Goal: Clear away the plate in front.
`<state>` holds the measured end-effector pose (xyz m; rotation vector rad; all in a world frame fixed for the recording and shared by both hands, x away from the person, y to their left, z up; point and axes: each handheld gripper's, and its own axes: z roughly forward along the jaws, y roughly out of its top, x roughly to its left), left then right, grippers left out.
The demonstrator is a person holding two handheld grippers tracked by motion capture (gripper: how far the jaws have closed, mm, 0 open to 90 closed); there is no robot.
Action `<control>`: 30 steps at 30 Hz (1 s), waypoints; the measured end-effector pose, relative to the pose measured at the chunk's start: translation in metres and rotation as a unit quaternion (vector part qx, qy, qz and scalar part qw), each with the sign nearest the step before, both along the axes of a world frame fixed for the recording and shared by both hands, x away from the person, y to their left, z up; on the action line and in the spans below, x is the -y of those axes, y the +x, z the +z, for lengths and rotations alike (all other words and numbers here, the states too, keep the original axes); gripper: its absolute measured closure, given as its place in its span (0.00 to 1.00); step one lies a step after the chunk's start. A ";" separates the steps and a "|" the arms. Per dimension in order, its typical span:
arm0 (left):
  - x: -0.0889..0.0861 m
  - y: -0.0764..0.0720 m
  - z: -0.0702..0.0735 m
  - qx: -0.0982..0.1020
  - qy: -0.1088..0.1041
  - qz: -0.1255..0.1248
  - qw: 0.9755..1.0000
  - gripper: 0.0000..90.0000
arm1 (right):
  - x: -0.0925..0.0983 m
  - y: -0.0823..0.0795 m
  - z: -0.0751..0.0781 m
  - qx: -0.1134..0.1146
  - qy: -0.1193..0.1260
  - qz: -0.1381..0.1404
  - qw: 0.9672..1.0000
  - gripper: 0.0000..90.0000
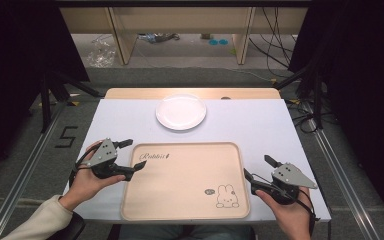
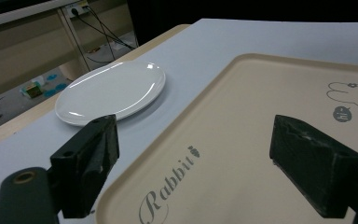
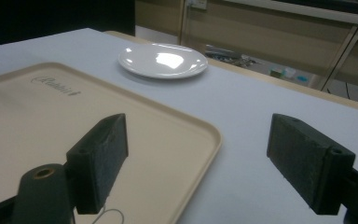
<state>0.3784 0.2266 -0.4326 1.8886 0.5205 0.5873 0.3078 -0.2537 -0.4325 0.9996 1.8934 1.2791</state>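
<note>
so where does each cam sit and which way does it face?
High view: above the person's side, looking forward and down on tray and plate; both hands and grippers show.
Left gripper view: on left gripper, open, facing tray corner and plate.
Right gripper view: on right gripper, open, facing tray edge.
All share tray and plate.

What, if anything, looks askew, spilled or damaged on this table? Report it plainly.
Nothing stands out. The beige rectangular tray with the rabbit drawing lies flat and square to the table edge, bare and unmarked. The round white plate sits upright beyond it, apart from the tray, clean and whole. No spills on the white tabletop.
</note>
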 end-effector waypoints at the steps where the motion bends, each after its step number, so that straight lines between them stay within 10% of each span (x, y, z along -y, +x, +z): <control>1: 0.001 0.000 0.000 -0.002 -0.002 0.005 1.000 0.17 | 0.000 0.000 0.000 0.005 0.000 -0.002 1.000 0.24; 30: 0.056 0.067 0.011 0.008 0.120 0.026 0.992 0.18 | -0.006 0.004 -0.001 0.005 -0.009 -0.004 1.000 0.23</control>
